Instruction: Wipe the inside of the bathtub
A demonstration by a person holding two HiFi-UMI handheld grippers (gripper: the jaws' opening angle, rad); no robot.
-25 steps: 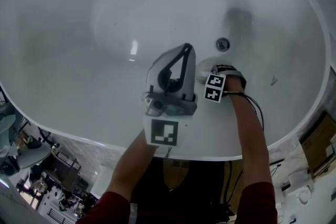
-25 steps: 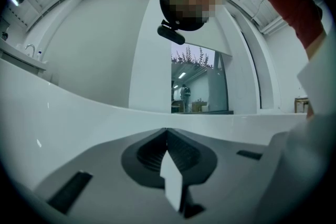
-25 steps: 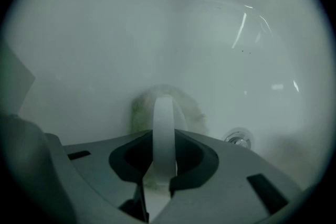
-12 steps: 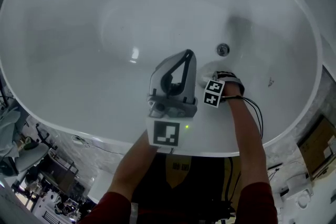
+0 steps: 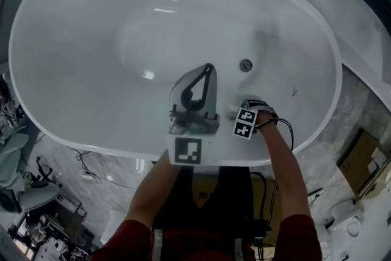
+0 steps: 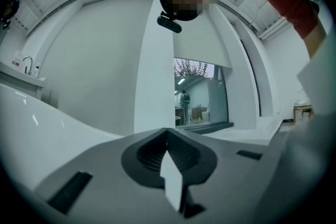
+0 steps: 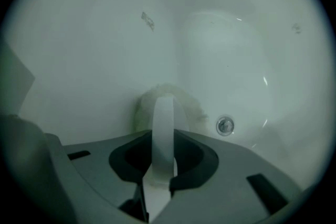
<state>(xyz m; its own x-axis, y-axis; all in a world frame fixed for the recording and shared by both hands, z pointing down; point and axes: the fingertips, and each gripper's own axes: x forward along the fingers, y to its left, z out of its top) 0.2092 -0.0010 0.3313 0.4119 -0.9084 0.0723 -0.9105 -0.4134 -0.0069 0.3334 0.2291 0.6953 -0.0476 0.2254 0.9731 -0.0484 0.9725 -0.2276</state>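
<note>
Right gripper: jaws clamped on the strap of a pale fluffy round pad, pressed to the white oval bathtub wall beside the round metal drain. Left gripper: closed, empty, raised near the drain. Best wiped flat, with overlapping strokes.

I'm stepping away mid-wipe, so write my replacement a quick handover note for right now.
Left tongs: shut, empty, held above the bathtub, pointing up.
Right tongs: shut on the white strap of the wiping pad, which lies against the near inner wall, close to the drain.
Done: unclear; no wiped patch shows.
Left: probably most of the inside.
</note>
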